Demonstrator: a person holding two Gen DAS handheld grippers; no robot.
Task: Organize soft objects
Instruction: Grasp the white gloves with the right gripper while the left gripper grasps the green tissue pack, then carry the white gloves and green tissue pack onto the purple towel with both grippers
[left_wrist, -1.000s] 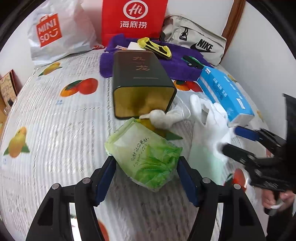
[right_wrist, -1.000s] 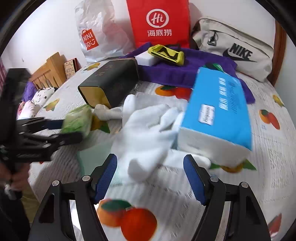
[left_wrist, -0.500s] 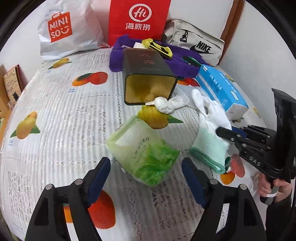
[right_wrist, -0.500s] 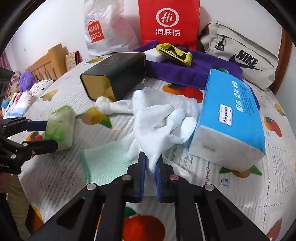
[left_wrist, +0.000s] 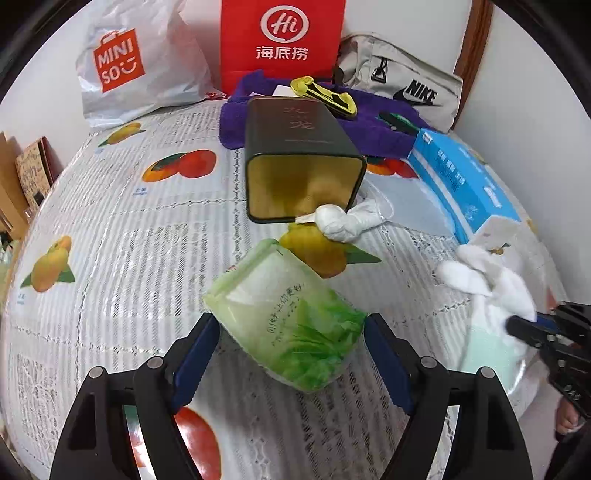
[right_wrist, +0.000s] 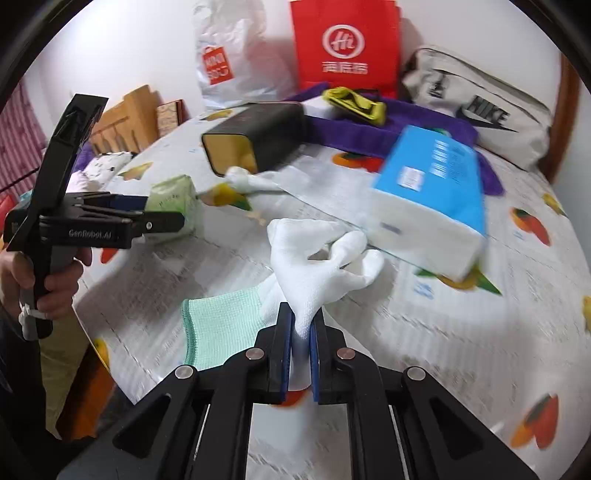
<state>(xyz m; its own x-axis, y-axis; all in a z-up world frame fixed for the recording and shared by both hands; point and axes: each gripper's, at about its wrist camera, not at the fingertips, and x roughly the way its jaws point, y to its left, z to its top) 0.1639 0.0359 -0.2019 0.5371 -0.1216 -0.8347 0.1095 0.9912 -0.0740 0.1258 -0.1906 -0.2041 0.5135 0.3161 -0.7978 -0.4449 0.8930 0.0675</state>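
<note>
My left gripper (left_wrist: 290, 343) is closed on a green tissue pack (left_wrist: 286, 317), its pads against both sides. It also shows in the right wrist view (right_wrist: 162, 221) with the pack (right_wrist: 177, 199). My right gripper (right_wrist: 300, 332) is shut on a white glove (right_wrist: 317, 258) with a mint-green cuff (right_wrist: 218, 325), lifted a little off the bed; it also shows in the left wrist view (left_wrist: 521, 325). A dark tin (left_wrist: 299, 162) lies on its side, open end toward me, with a knotted white cloth (left_wrist: 343, 221) at its mouth.
A blue tissue box (right_wrist: 432, 195) lies right of the glove. A purple towel (left_wrist: 369, 125) with a yellow item, a red bag (left_wrist: 282, 40), a Miniso bag (left_wrist: 122, 62) and a Nike pouch (left_wrist: 402, 88) line the back. The bed edge is near me.
My right gripper, shut on the white glove, has pulled it up and toward me. My left gripper has closed in on the green tissue pack.
</note>
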